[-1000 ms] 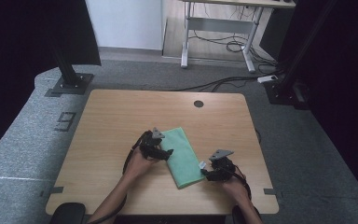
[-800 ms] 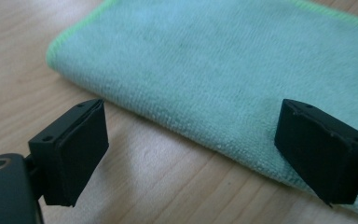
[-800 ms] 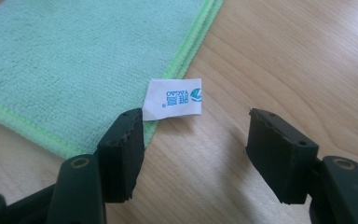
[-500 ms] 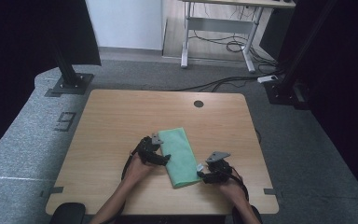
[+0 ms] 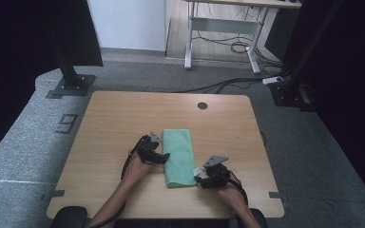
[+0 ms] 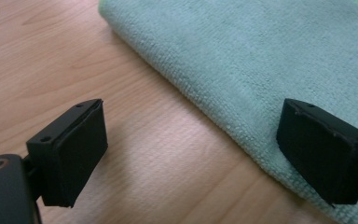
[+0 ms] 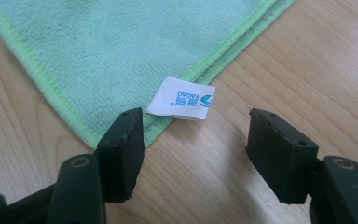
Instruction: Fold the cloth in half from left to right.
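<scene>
A folded green cloth (image 5: 179, 156) lies flat on the wooden table (image 5: 114, 118), near its front. My left gripper (image 5: 164, 156) rests at the cloth's left folded edge, jaws open. In the left gripper view its jaws (image 6: 196, 149) straddle bare wood and the cloth's (image 6: 261, 60) rounded fold, one pad hanging over the fabric. My right gripper (image 5: 198, 179) sits at the cloth's near right corner. In the right gripper view its open jaws (image 7: 198, 149) flank that corner (image 7: 121, 46), and a white label (image 7: 182, 99) lies just ahead of them. Nothing is gripped.
A round cable hole (image 5: 202, 105) sits at the table's far edge. Bare wood lies left and right of the cloth. Black stand bases (image 5: 69, 85) rest on the grey floor beyond the table, and a desk frame (image 5: 218, 28) stands farther back.
The cloth lies straighter on the table than a second ago. Both hands have shifted only slightly and both grippers remain open.
</scene>
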The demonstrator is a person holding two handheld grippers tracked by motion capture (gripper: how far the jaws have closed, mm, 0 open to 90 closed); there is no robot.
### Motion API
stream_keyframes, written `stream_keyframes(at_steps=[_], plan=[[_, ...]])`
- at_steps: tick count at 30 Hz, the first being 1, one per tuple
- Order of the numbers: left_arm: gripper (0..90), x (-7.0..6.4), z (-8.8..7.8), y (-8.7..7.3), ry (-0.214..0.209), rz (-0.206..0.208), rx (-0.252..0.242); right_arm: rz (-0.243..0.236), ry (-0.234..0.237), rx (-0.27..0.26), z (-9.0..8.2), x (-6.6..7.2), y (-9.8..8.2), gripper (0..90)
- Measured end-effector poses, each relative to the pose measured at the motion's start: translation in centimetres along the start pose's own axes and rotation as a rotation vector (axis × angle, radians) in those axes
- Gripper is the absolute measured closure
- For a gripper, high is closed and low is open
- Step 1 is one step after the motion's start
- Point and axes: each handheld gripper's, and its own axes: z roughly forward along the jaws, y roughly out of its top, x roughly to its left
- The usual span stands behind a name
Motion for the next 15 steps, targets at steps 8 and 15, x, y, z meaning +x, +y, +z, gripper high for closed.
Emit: stream_keyframes(at_steps=[8,15], plan=[[8.4,1.3,0.2,0.3,0.016,-0.008,0.001,-0.028,0.005,-0.001,0.8,0.9,1.0,36.3],[7.6,2.2,0.4,0.3,0.033,-0.022,-0.001,-0.032,0.01,-0.002,1.6,1.2,1.9,36.0]])
